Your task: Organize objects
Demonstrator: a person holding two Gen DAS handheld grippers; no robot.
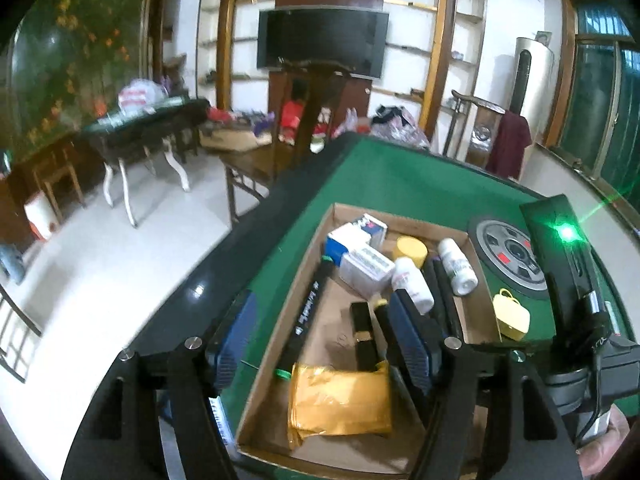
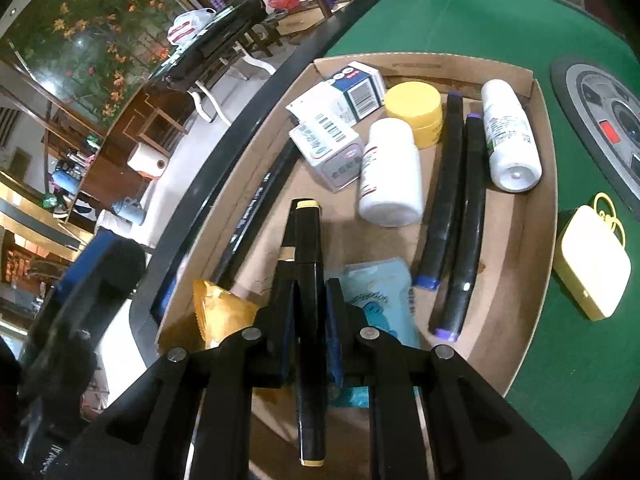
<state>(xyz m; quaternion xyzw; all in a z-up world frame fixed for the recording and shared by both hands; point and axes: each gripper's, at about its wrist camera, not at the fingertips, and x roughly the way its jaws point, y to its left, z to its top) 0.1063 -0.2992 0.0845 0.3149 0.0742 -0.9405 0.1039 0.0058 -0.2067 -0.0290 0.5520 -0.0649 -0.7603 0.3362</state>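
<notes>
Right gripper (image 2: 311,284): jaws clamped on a black marker with pale yellow ends (image 2: 309,304), held lengthwise between the pads, its far end reaching out over the cardboard tray (image 2: 546,200). Left gripper (image 1: 320,336): jaws standing apart with nothing pressed between them, one blue pad outside the tray's left wall, the other over the tray interior. Cardboard tray: shallow, open-topped, resting on the green-topped counter (image 2: 460,12) near its dark rimmed edge. Contents, placed relative to the tray: two white-and-blue cartons (image 2: 340,116) stacked loosely at the far left corner; yellow-lidded jar (image 2: 416,112) at the far wall beside the cartons; white bottle (image 2: 390,172) lying on its side at centre; second white bottle (image 2: 508,136) lying along the right wall; two black markers with blue-purple ends (image 2: 452,208) lying side by side between the bottles; long black pen (image 2: 256,204) along the left wall; amber foil packet (image 1: 340,400) at the near left; pale blue packet (image 2: 380,292) at the near centre, partly under the right gripper. Outside the tray, to its right on the counter: small yellow case (image 2: 592,260); round grey dial panel (image 2: 604,120) set in the counter beyond the case.
</notes>
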